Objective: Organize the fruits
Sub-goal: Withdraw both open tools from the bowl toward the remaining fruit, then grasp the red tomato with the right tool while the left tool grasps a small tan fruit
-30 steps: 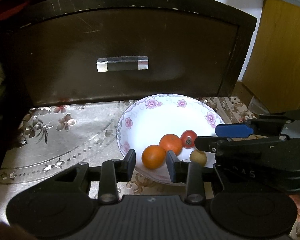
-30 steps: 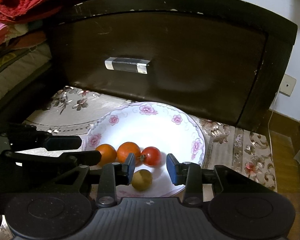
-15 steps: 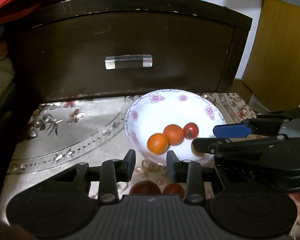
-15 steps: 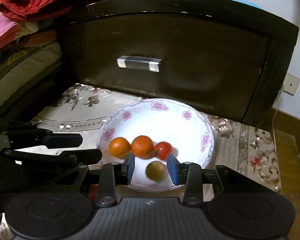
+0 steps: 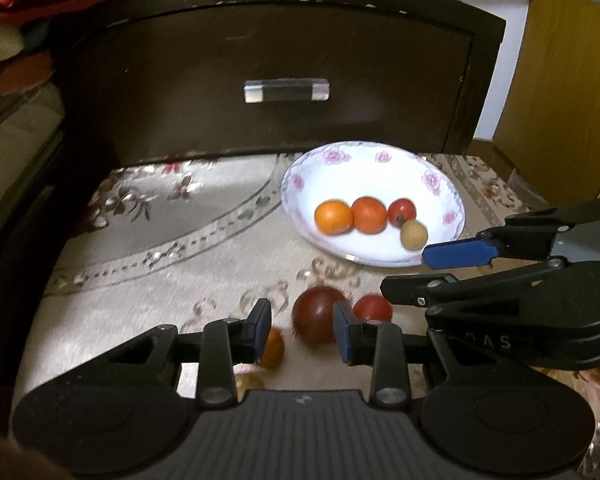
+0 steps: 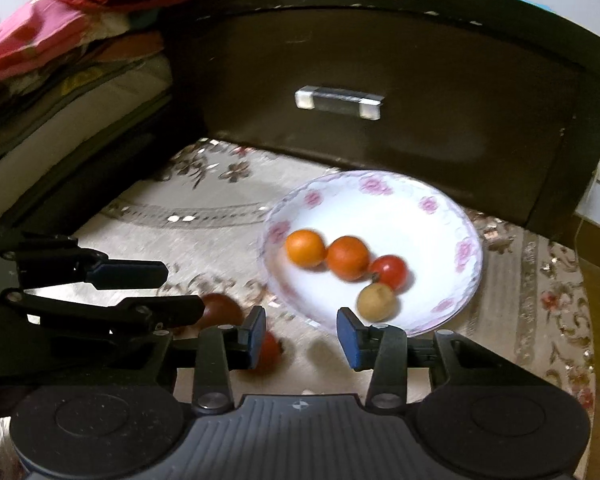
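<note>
A white plate [image 5: 440,196] rimmed with pink flowers sat on a floral tablecloth [image 5: 172,248] in front of a dark wooden drawer [image 5: 284,64]. It held four fruits: two oranges [image 5: 333,217] touching side by side, a red tomato [image 5: 401,210] against the second of them, and a small tan fruit [image 5: 413,234] just in front of the tomato. The same four showed in the right wrist view, blurred. On the cloth near the plate lay more fruit: a dark red one [image 5: 315,314], a brighter red tomato [image 5: 373,307] just beside it, and a small orange piece [image 5: 273,347] partly hidden behind a finger. The left gripper [image 5: 302,330] hung over the dark red fruit with jaws apart, gripping nothing. The right gripper [image 6: 302,337] was likewise spread wide and empty, near the plate's front rim.
</note>
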`<state>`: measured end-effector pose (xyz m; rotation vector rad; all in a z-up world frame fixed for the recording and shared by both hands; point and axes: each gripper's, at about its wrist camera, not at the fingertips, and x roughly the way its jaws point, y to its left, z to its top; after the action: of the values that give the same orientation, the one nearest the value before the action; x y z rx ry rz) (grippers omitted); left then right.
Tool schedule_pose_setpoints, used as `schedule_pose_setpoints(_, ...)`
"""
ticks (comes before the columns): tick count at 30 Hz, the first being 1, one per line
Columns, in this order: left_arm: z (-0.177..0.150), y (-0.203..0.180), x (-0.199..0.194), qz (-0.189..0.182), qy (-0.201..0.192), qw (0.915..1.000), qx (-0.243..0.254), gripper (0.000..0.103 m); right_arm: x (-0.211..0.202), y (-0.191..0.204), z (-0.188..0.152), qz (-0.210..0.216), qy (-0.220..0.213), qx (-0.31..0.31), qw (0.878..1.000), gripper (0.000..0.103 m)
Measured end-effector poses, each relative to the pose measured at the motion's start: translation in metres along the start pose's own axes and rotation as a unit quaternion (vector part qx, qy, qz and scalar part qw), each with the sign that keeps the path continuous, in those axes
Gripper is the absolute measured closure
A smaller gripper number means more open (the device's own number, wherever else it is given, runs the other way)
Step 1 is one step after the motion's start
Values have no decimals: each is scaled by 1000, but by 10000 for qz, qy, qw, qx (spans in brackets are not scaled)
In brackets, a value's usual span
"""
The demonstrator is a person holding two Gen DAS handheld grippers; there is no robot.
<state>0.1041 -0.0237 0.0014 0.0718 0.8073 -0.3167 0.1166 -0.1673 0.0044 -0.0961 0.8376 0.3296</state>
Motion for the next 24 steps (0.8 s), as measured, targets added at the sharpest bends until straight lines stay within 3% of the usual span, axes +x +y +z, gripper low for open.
schedule_pose_setpoints(13, -28, 17, 1, 88, 287, 9994, -158, 63, 20, 19, -12, 53, 326, -383, 9987, 63)
schedule_pose_setpoints(24, -32, 22, 5, 216, 272, 9993, -103, 59, 31, 25, -13, 160, 393, -497, 9979, 60)
